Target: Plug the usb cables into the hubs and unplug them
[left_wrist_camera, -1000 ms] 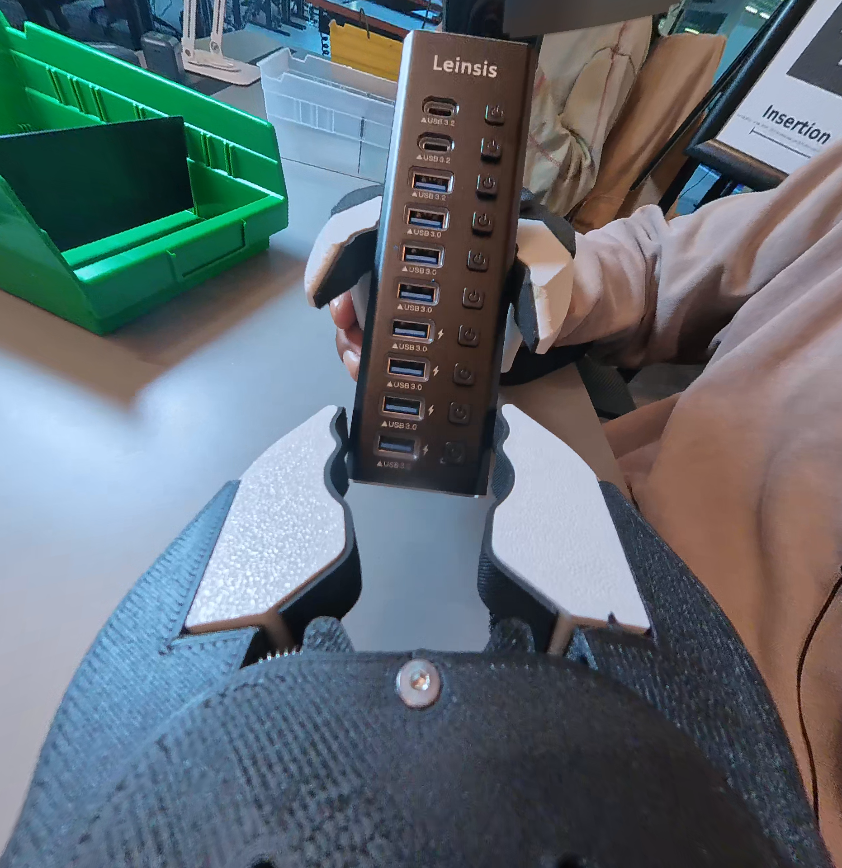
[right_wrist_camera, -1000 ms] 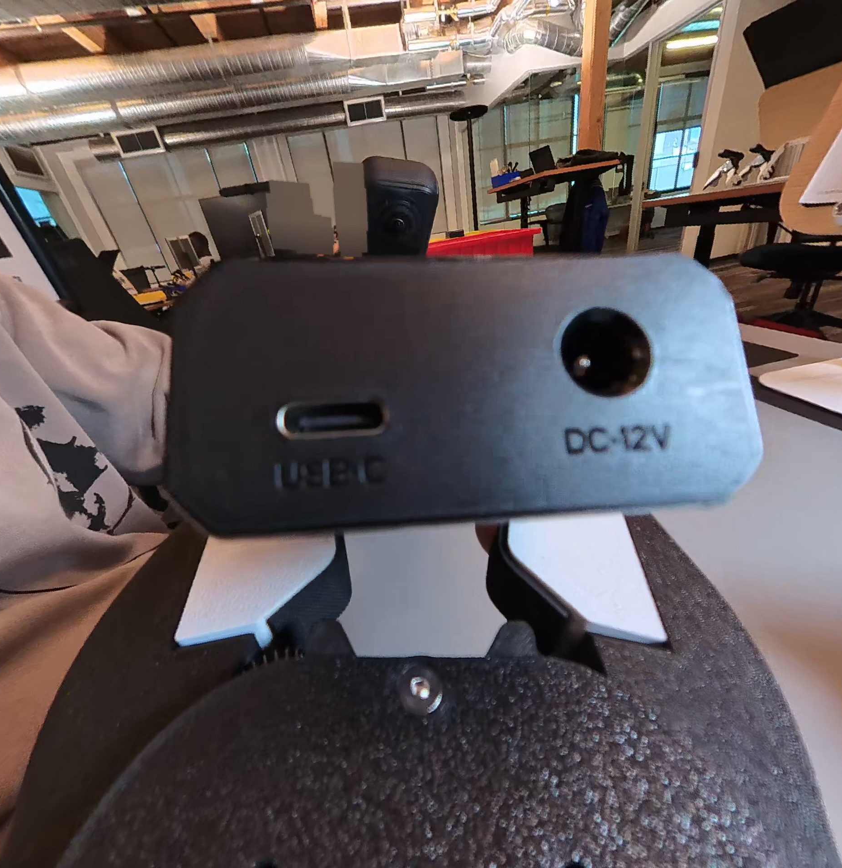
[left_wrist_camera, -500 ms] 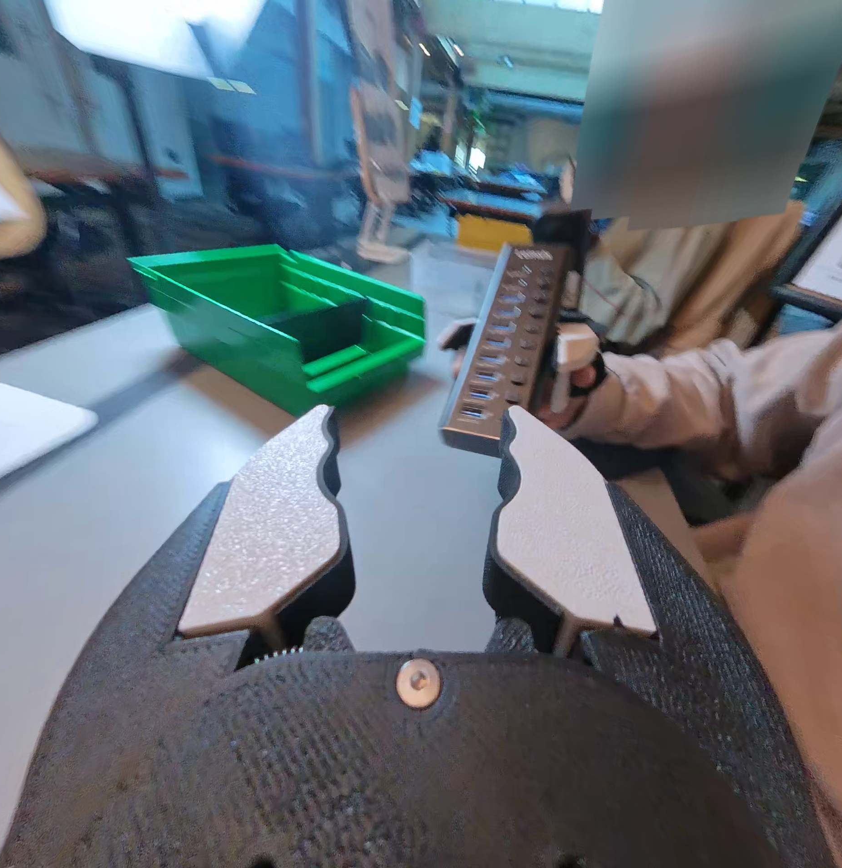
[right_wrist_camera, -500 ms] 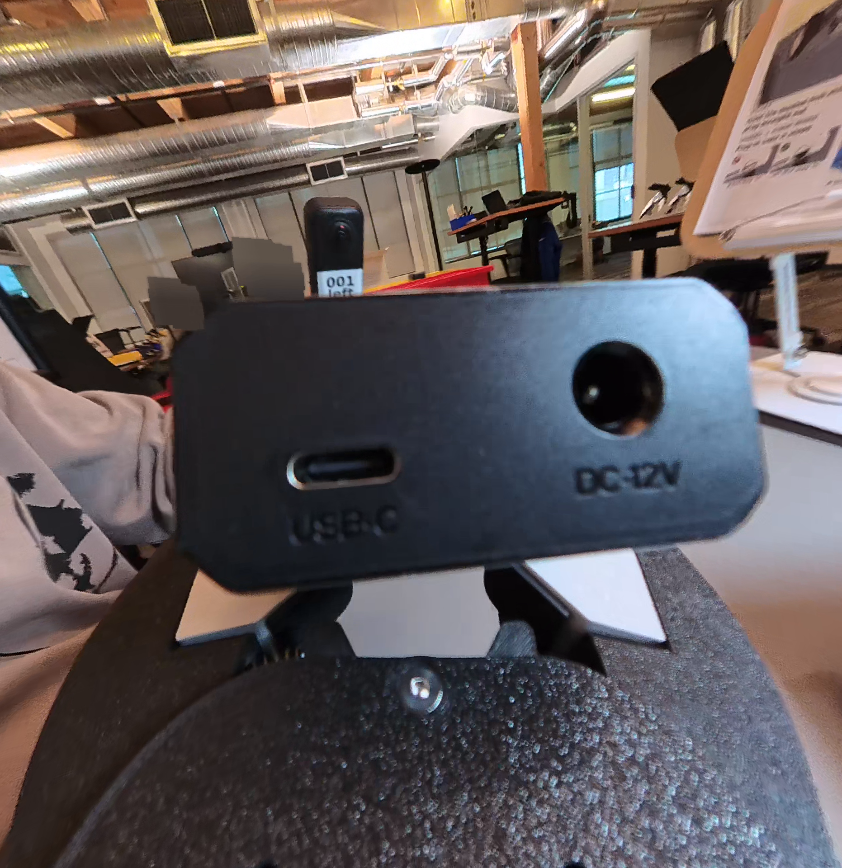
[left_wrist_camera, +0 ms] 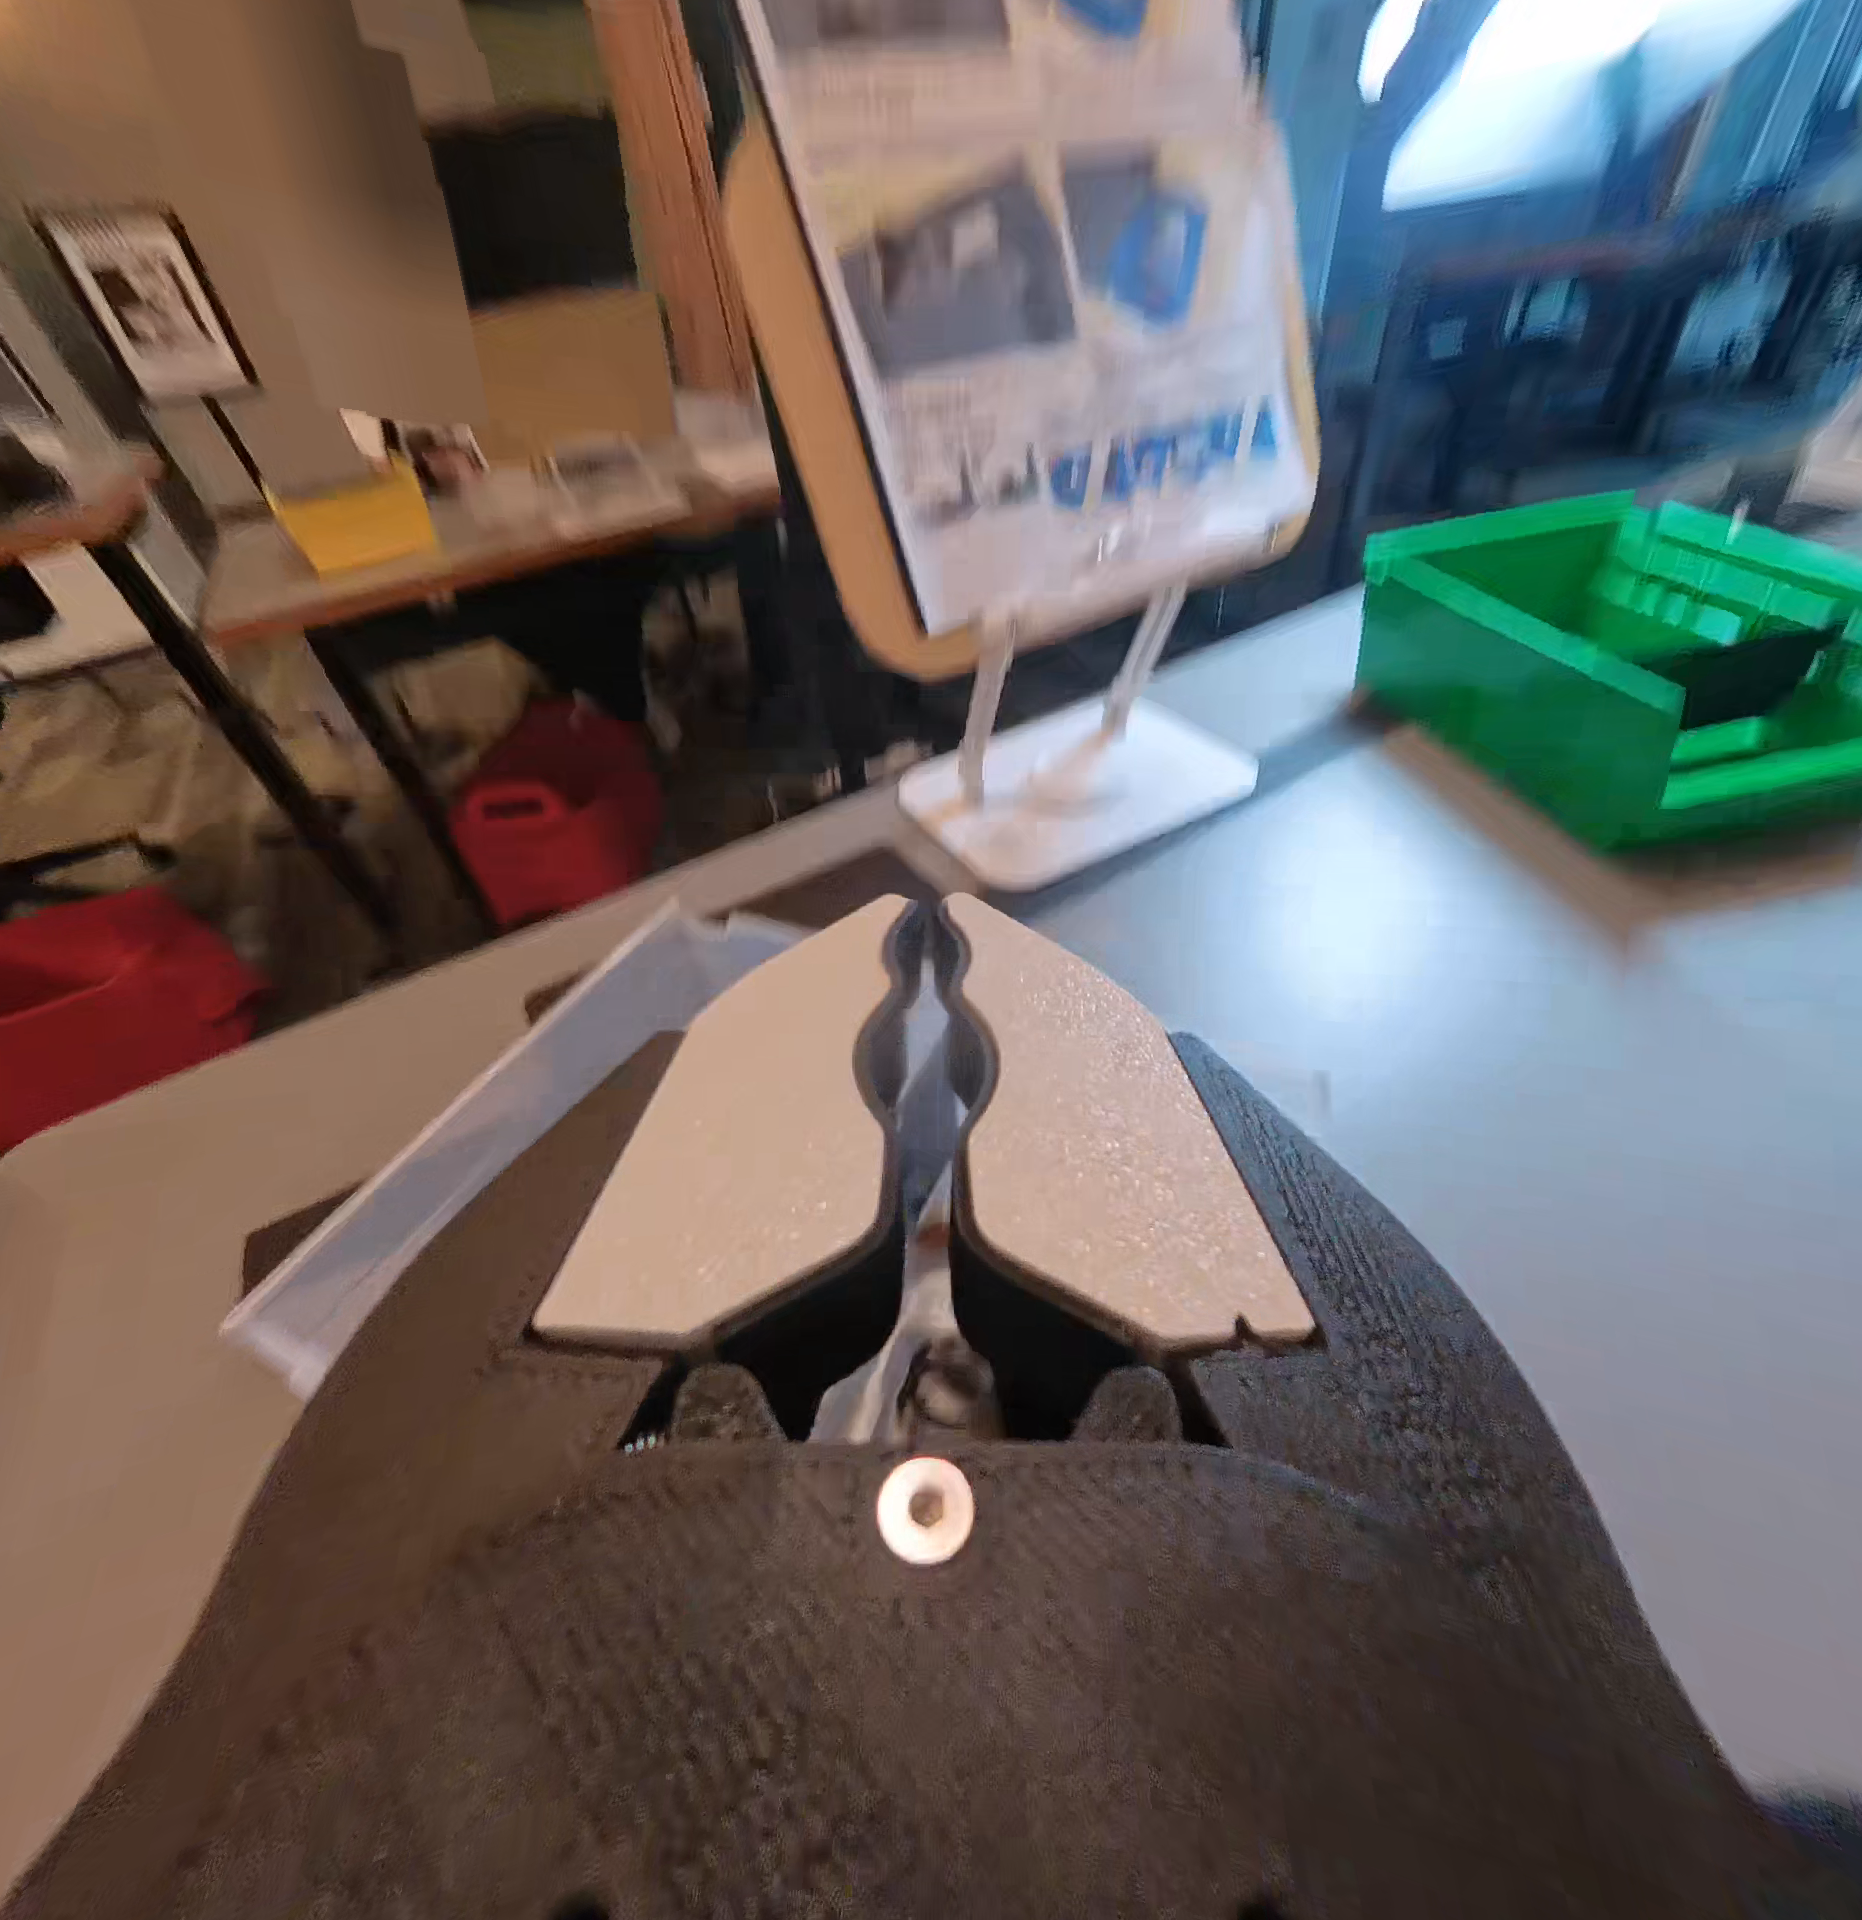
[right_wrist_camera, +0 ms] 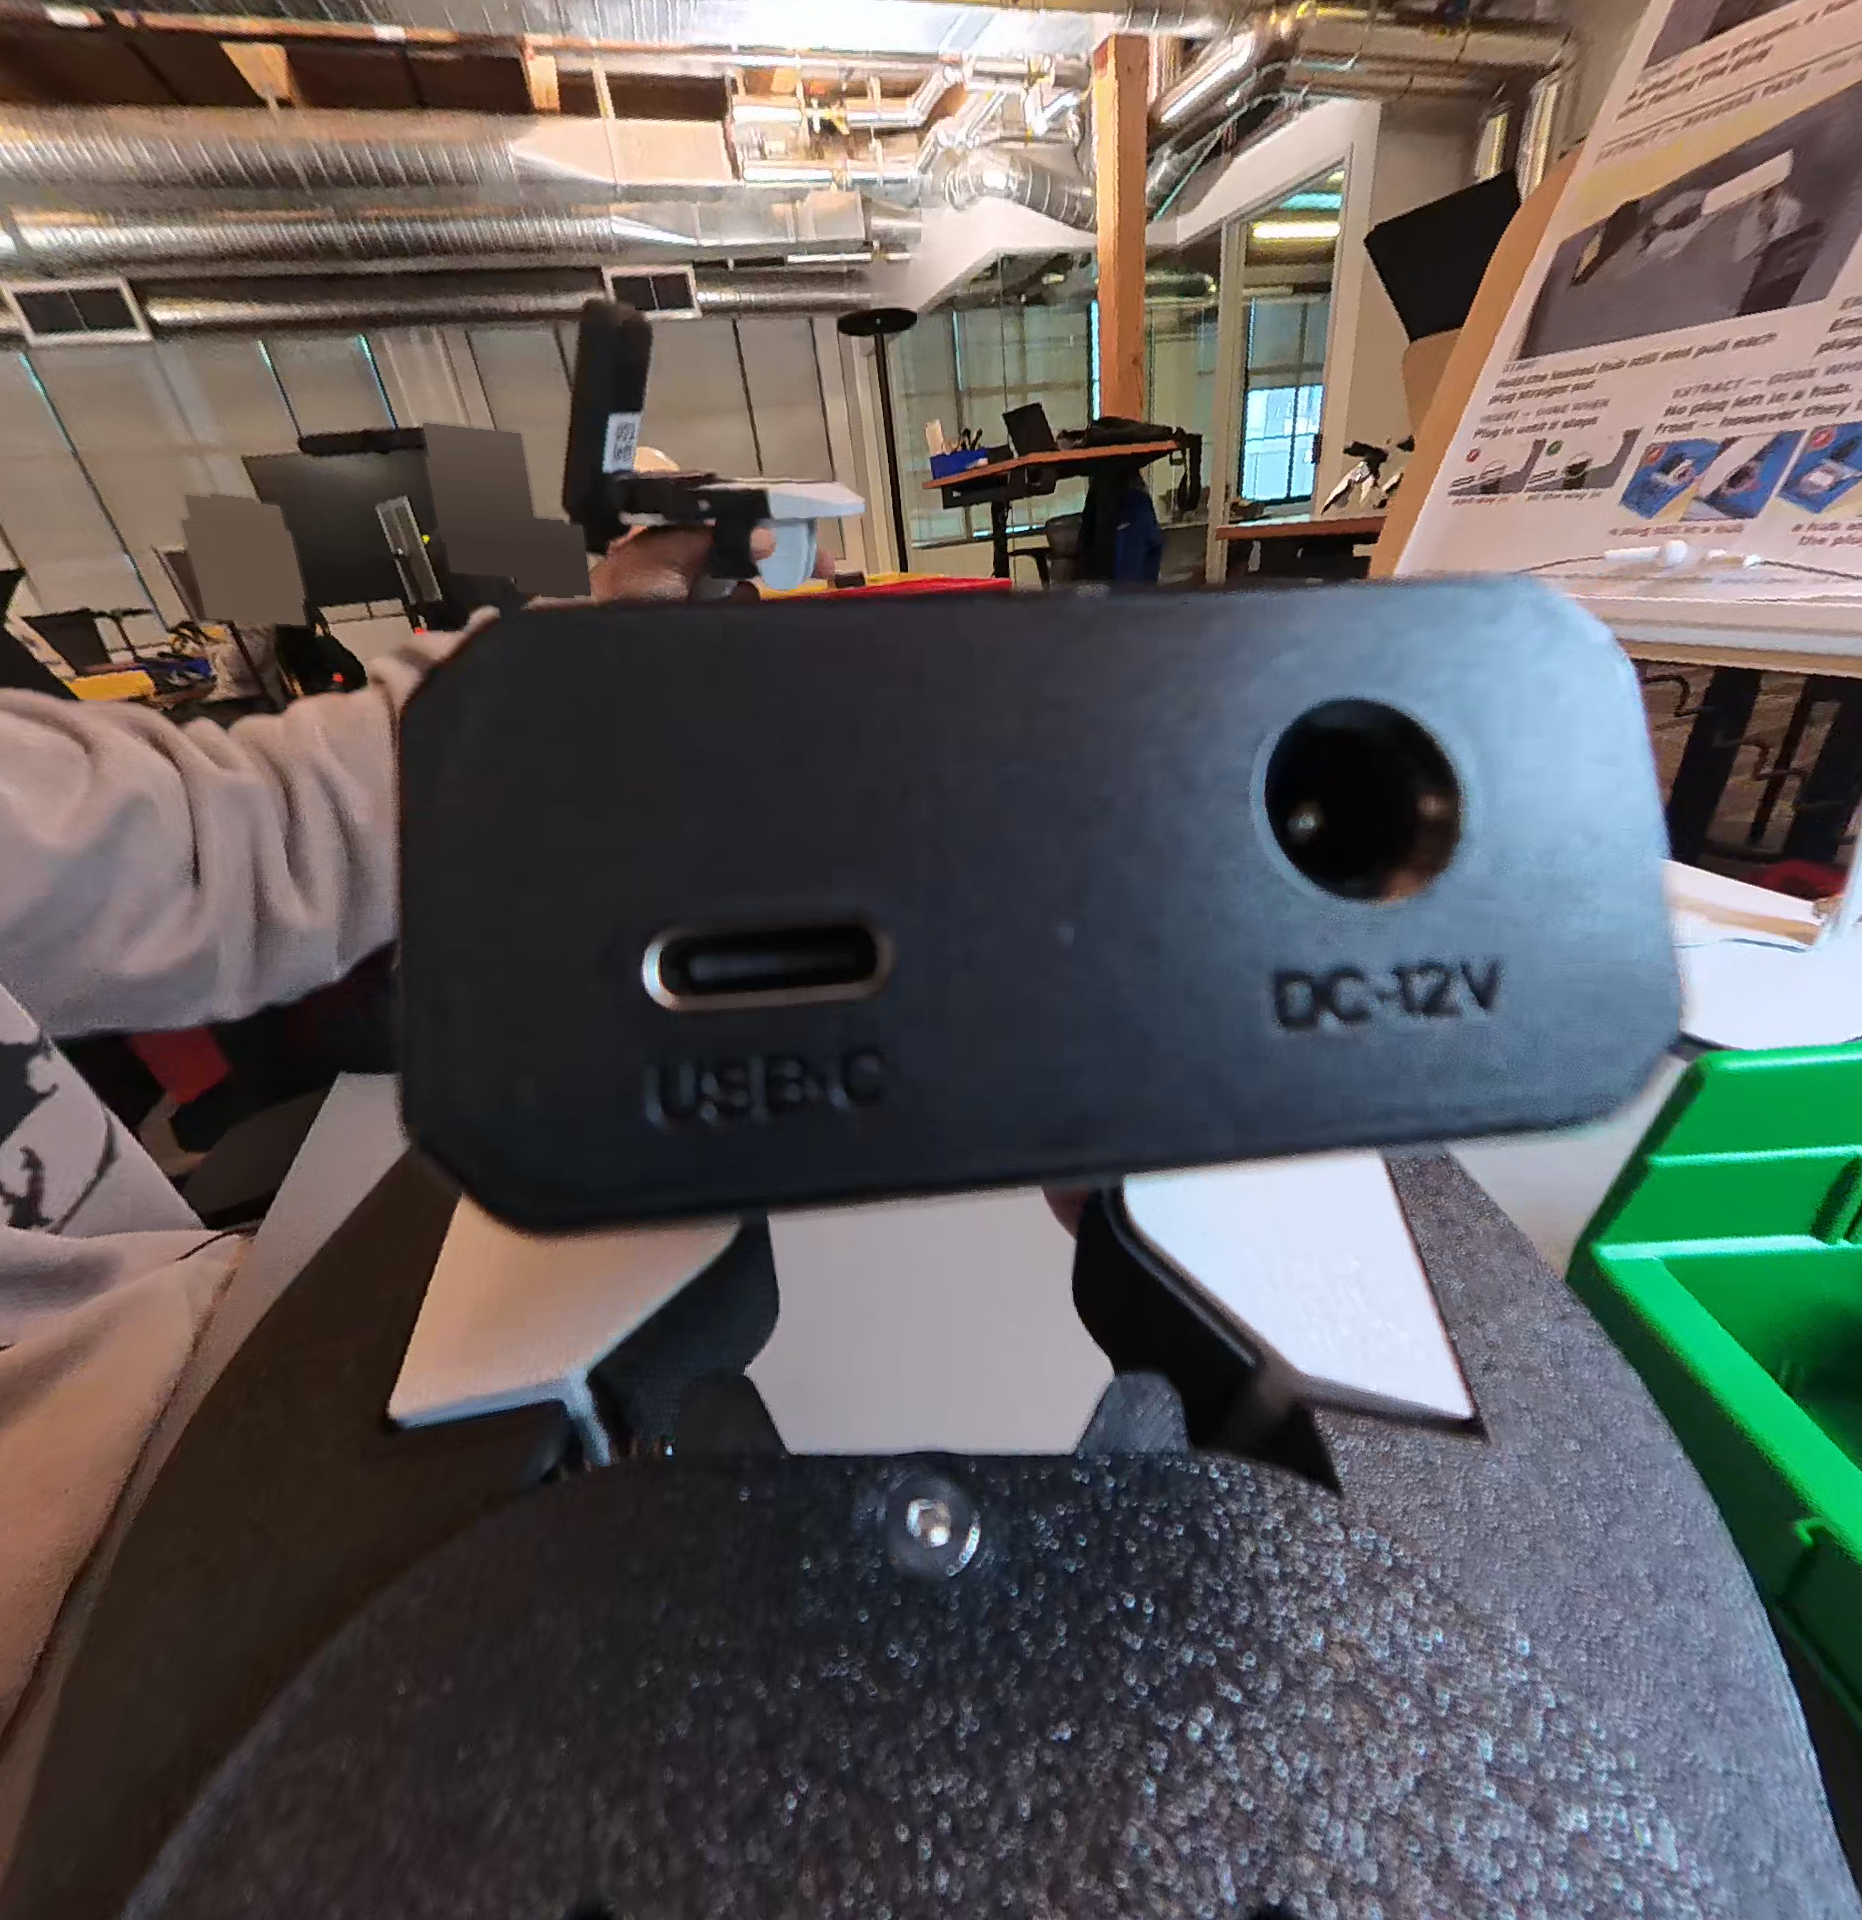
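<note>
Left gripper (left_wrist_camera: pixel 929 914): its two pale fingers (left_wrist_camera: pixel 761 1132) are drawn together, tips all but touching, with only a thin wavy slit between them; nothing is gripped between them.
Ahead of the left fingers: bare grey table (left_wrist_camera: pixel 1426 1039), with the white base of a sign stand (left_wrist_camera: pixel 1083 800) just past the tips; the printed board on it is blurred.
Right of the left fingers: a green bin (left_wrist_camera: pixel 1592 675) on the table, well apart, with a dark panel inside it.
Left of and under the left fingers: the edge of a clear plastic tray (left_wrist_camera: pixel 470 1122), partly hidden by the gripper body.
Right gripper (right_wrist_camera: pixel 932 1236): its fingers (right_wrist_camera: pixel 553 1309) stand a hub's width apart and clamp the black USB hub; the tips are hidden behind it.
USB hub (right_wrist_camera: pixel 1010 883): held end-on, filling the space just above the right fingers, its end face showing an oval socket on the left and a round power socket on the right.
Beyond the hub: the left gripper (right_wrist_camera: pixel 719 509), up and to the left of the hub, held in a hand on a light-sleeved arm (right_wrist_camera: pixel 179 821).
Right of the right fingers: the green bin's corner (right_wrist_camera: pixel 1737 1351), close by.
USB cables: none can be made out in either view.
</note>
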Available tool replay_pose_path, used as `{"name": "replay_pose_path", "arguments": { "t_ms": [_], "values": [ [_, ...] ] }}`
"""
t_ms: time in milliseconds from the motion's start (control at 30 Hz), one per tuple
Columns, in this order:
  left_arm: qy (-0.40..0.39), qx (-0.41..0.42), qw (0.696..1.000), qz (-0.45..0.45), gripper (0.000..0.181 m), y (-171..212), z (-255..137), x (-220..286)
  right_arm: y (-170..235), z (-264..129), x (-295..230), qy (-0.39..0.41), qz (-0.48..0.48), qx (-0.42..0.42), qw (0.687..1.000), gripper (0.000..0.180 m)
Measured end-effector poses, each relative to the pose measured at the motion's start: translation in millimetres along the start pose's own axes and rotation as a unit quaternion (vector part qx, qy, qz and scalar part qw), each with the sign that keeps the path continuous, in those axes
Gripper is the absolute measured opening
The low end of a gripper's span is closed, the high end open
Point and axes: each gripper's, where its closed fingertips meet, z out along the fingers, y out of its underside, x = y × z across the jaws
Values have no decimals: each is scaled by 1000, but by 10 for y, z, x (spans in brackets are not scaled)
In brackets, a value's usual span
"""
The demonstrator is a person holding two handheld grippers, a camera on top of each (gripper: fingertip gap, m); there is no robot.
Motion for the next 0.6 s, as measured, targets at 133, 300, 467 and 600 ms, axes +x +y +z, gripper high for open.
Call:
{"name": "replay_pose_path", "arguments": {
  "t_ms": [133, 300, 467, 600],
  "values": [
    [17, -176, 983, 57, 5, 507, 24, -132, 49, 53, -17, -9, 1, -13, 1000, 70],
    [91, -365, 919, 119, 18, 1203, 35, 84, 143, 91, -19, -10, 3, -30, 1000, 71],
    [196, -437, 874, 85, 39, 1547, 131, 513, 221, 105, -25, -7, 6, -42, 999, 71],
    [215, -455, 860, 82, 12, 1681, 235, 614, 243, 94, -30, -4, 3, -46, 999, 71]
  ]
}}
